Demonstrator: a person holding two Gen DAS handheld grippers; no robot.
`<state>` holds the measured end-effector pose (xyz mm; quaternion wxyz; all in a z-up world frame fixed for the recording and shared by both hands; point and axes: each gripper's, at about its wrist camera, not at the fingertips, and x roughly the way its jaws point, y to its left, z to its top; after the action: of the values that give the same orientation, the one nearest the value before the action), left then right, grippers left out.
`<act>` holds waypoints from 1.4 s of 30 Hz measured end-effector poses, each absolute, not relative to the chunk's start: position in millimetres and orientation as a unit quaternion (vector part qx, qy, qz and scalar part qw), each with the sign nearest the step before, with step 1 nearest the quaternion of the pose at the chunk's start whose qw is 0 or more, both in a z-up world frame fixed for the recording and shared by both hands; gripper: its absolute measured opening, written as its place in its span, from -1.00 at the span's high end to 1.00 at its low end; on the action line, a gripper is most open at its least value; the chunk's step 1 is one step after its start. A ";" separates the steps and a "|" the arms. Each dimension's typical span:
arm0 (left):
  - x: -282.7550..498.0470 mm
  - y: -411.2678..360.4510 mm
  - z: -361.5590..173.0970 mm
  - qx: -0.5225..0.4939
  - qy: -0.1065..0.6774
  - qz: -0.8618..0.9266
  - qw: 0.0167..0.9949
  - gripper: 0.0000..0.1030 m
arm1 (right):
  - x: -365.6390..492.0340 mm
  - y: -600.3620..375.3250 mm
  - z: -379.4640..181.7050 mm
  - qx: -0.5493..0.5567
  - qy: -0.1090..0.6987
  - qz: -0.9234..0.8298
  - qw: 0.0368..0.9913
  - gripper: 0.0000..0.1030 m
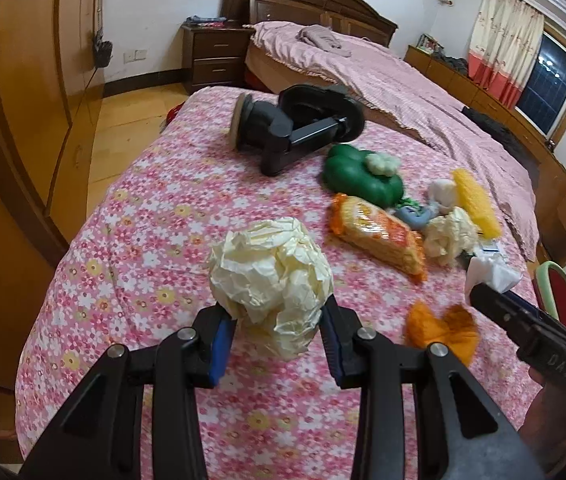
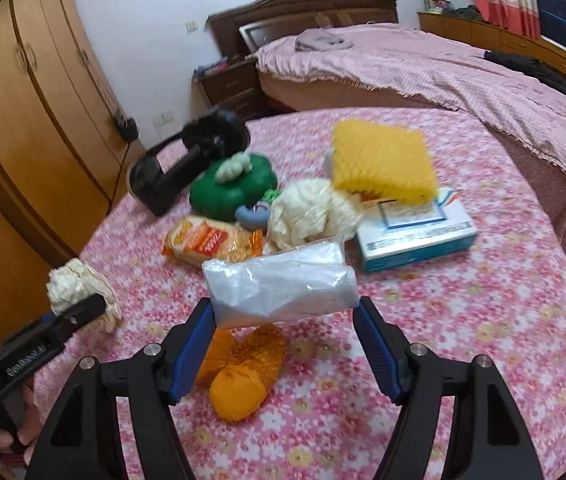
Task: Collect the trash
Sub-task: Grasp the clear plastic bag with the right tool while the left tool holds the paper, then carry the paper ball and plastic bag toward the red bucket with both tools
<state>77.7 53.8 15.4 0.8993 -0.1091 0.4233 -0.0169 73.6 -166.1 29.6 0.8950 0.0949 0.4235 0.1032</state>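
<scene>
My left gripper (image 1: 279, 324) is clamped on a crumpled ball of cream paper (image 1: 269, 280), both blue pads (image 1: 219, 344) pressed into its lower half, the ball held above the floral cloth (image 1: 143, 220) of the table. My right gripper (image 2: 285, 320) stands much wider, with a clear plastic bag (image 2: 281, 284) spanning the gap between its fingers; the bag's ends meet both fingertips, though I cannot tell how firmly they bite. In the right wrist view, the pile at twelve o'clock counts out as follows: one yellow foam sheet (image 2: 383, 162), one white-and-blue box (image 2: 419, 236) beneath it, one loose wad of cream paper (image 2: 311, 214), one orange snack packet (image 2: 213, 242), one green plastic object (image 2: 235, 186) with a small pale lump (image 2: 235, 168) on top, one small grey-blue item (image 2: 253, 216) and one black stand (image 2: 187, 160) lying on its side at ten o'clock. A single orange net bag (image 2: 243, 372) lies directly under my right fingers. That makes two cream paper balls in all, one held and one loose. The cloth runs bare from three to five o'clock, open room for moving, and its curved edge drops away at nine o'clock toward the wooden wardrobe (image 2: 23, 92) and at one o'clock toward the pink-covered bed (image 2: 443, 72).
</scene>
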 end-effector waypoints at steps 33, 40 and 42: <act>67.7 -120.7 102.5 -0.037 0.399 -0.236 0.885 0.24 | -45.9 -347.0 114.6 0.185 0.305 -0.063 0.932 -0.41; 69.0 -179.1 106.1 -0.010 0.396 -0.279 0.875 0.24 | -67.3 -394.1 114.7 0.206 0.296 -0.108 0.926 -0.42; 69.9 -197.9 105.7 0.000 0.395 -0.291 0.872 0.24 | -73.7 -409.4 112.9 0.213 0.296 -0.122 0.923 -0.42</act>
<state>69.9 -197.9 105.7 0.8715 0.0004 0.3950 -0.2906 -73.7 -409.4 112.9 0.9230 0.2135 0.2960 -0.1220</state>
